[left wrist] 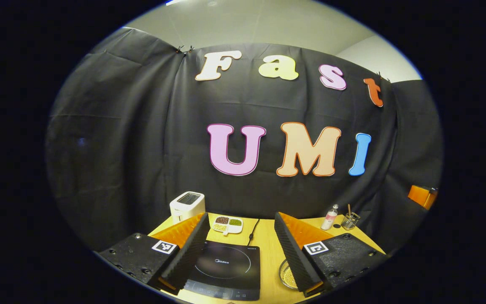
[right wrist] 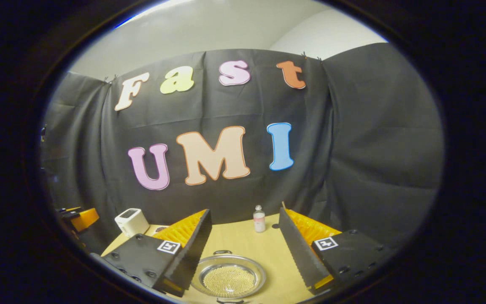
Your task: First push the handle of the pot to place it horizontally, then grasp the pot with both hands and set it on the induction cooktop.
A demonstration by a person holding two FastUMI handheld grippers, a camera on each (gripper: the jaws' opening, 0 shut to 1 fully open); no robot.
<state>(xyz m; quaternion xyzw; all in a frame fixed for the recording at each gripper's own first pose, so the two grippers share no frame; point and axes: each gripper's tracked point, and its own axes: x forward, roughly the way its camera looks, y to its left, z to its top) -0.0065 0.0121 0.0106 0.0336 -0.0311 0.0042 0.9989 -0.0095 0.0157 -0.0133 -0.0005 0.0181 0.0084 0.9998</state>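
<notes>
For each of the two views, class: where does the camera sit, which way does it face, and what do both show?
Left gripper view: rides the left gripper, facing the booth wall over the induction cooktop; own fingers wide apart.
Right gripper view: rides the right gripper, facing the wall above the pot; own fingers wide apart.
Shared: toaster, small bottle, wooden table, pot.

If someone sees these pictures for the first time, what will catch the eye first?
Probably the glass pot filled with small pale beads, low between the open fingers of the right hand-held gripper. Next, the black induction cooktop under the left hand-held gripper, with a white toaster at the table's back edge.
</notes>
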